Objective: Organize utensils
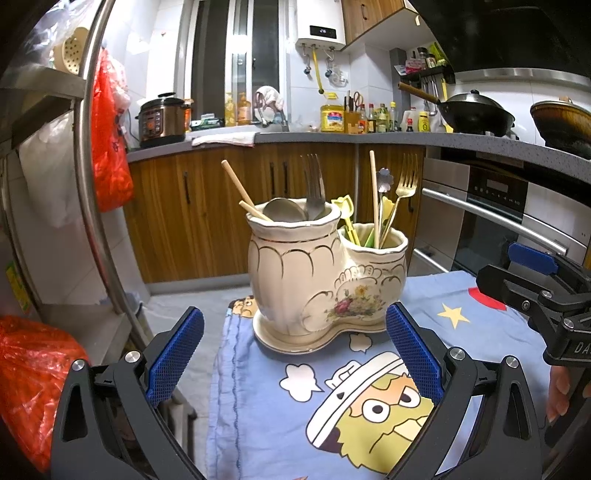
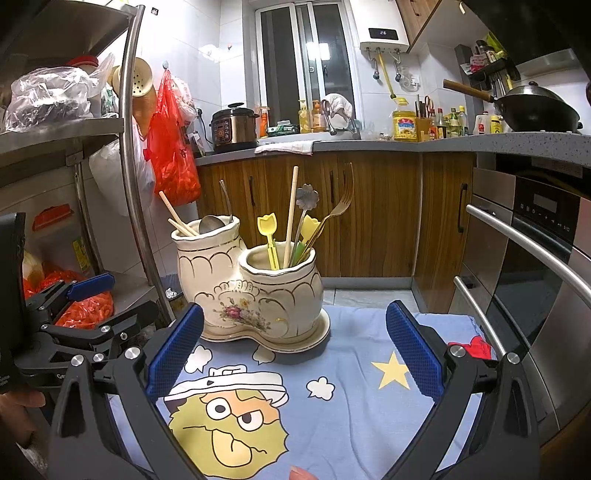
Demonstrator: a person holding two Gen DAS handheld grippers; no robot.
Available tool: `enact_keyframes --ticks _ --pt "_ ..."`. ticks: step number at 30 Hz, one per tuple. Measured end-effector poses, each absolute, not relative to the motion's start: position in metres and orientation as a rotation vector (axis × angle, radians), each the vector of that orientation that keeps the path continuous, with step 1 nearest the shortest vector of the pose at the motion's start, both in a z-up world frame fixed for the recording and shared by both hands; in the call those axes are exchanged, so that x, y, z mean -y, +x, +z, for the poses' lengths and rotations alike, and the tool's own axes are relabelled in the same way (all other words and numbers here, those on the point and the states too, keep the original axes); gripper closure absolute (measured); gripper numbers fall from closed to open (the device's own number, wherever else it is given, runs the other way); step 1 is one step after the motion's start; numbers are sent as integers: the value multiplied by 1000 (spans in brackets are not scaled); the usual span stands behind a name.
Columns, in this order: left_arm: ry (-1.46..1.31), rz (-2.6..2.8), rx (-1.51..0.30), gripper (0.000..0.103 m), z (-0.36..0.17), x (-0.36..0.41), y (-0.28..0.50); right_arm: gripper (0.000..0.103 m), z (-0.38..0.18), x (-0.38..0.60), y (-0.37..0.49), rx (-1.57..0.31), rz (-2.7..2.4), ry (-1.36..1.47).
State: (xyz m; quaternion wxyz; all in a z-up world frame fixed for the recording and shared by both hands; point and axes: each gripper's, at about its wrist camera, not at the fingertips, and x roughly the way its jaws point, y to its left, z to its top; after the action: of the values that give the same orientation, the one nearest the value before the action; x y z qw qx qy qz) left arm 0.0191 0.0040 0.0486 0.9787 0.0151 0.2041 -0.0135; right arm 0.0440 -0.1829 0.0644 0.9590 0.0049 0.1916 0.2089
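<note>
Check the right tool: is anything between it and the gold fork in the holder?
Nothing on the cloth blocks the right tool. The gold fork shares the shorter pot with a chopstick, flower-topped spoon and yellow picks close beside it.

Small kitchen, white tiled walls (image 2: 229,66). Dark window (image 2: 303,62) over grey countertop (image 2: 369,144); wood-grain cabinets (image 2: 373,221) beneath. Water heater (image 2: 382,35) high on wall (display lit). Built-in oven (image 2: 535,251) right, steel rack (image 2: 66,129) left. Pale floor tiles (image 2: 365,295).
</note>
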Motion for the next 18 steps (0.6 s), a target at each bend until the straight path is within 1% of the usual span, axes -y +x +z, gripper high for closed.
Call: enact_keyframes --ticks 18 --pt "35 -31 -414 5 49 -3 18 6 64 182 46 -393 425 6"
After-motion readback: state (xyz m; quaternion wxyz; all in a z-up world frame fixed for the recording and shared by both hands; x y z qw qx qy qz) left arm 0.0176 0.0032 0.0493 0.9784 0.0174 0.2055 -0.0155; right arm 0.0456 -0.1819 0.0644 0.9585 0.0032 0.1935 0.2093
